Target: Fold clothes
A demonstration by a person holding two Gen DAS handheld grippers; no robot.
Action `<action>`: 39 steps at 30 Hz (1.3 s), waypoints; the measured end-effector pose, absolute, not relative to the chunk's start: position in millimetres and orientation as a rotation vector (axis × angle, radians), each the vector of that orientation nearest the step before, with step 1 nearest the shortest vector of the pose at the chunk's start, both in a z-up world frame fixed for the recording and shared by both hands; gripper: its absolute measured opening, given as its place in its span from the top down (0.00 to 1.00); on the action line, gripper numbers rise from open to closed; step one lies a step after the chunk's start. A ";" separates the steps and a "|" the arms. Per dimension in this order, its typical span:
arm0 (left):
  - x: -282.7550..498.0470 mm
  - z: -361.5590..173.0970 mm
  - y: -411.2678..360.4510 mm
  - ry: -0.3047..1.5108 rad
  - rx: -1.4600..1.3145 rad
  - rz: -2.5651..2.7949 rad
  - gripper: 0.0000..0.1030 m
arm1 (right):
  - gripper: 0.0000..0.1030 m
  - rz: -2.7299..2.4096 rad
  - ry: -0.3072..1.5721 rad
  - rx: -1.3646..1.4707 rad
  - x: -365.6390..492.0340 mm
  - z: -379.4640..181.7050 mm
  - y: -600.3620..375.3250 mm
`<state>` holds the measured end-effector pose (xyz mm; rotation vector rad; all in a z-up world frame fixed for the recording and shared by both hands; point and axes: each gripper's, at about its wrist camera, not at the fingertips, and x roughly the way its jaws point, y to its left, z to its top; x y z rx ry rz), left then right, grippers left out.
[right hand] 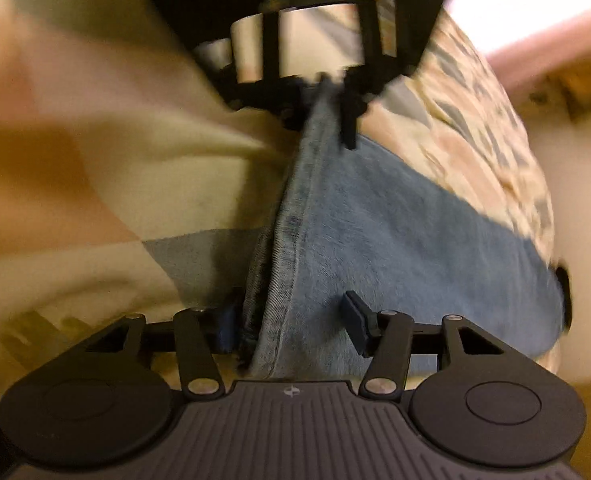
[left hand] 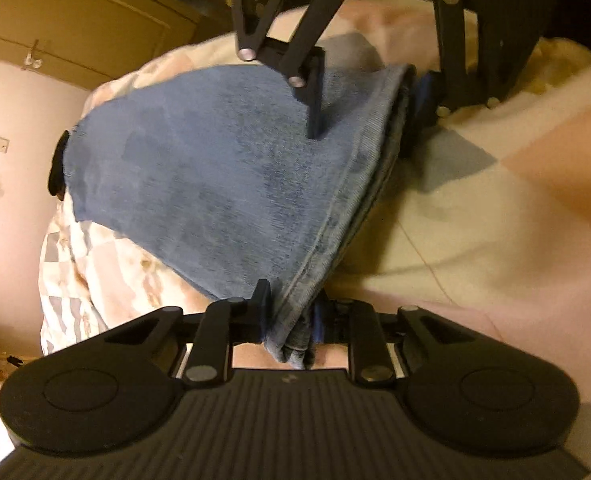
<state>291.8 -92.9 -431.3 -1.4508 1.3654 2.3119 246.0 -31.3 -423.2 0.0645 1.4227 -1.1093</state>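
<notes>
jeans point(left hand: 223, 184) on quilt point(left hand: 475, 220), between grippers

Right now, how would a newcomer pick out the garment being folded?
Find the pastel patchwork bedspread covering the bed. On it lies the blue denim garment, its folded edge between both grippers. It is the only plain blue, faded fabric there.

A bed with a patchwork cover point(left hand: 475, 208) of cream, pink and grey-blue patches carries the things. A blue denim garment point(left hand: 223, 184) lies on it, its folded edge lifted off the cover
</notes>
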 end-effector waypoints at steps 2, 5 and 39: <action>287.2 -425.9 -95.2 1.316 -1.492 2.313 0.84 | 0.63 -1.099 1.391 0.067 242.7 -427.4 -28.8; 269.0 -395.9 -100.1 1.150 -1.585 2.401 0.85 | 0.83 -1.092 1.263 0.210 216.4 -402.8 -34.8; -5.0 -305.1 -285.3 0.103 -1.998 3.207 0.62 | 0.83 -0.948 0.415 1.238 -221.6 -385.0 -221.9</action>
